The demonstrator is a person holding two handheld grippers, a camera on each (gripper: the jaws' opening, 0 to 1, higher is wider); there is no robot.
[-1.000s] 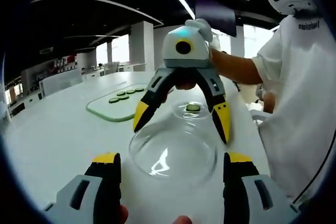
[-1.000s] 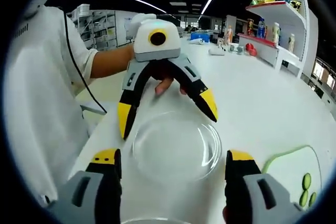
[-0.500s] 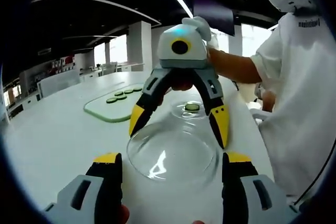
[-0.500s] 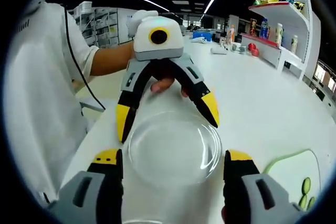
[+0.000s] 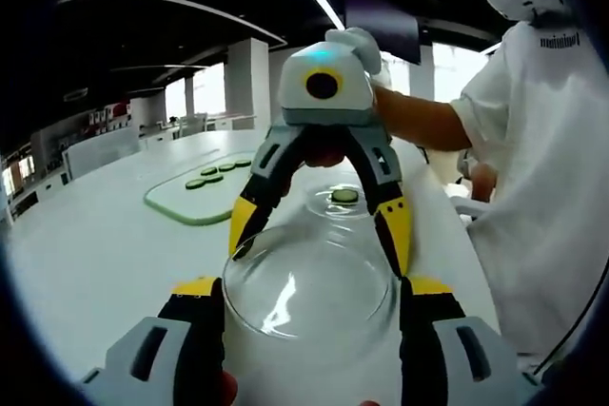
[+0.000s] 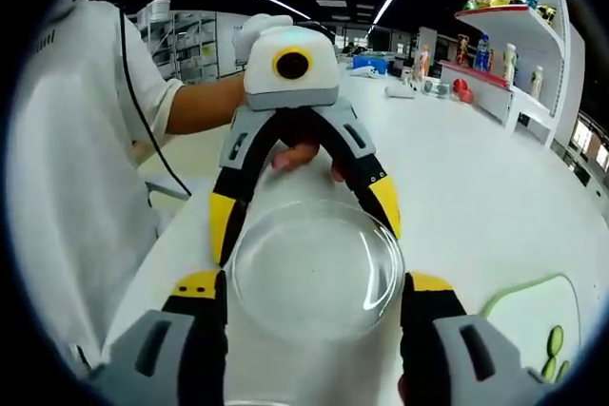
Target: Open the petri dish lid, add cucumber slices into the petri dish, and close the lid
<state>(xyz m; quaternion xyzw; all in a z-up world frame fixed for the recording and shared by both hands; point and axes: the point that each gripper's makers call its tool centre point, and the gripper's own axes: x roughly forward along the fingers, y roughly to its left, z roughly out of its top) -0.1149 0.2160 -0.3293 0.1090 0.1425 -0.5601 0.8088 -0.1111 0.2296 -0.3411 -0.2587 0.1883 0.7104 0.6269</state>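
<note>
Nearest in the left gripper view: left gripper [image 5: 309, 325] spread wide around the clear lid [image 5: 309, 287], contact unclear. Beyond, right gripper [image 5: 319, 225] likewise splayed over its far rim. Farther on the table [image 5: 86, 244], dish [image 5: 344, 201] holding one slice [image 5: 344, 196]; board [image 5: 195, 202] with more slices.

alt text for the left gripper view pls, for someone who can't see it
A clear petri dish lid sits between the open jaws of the left gripper and of the right gripper, which faces it. Behind, on the white table, are a petri dish holding one cucumber slice and a pale green board with more slices; a person in white stands at right.
</note>
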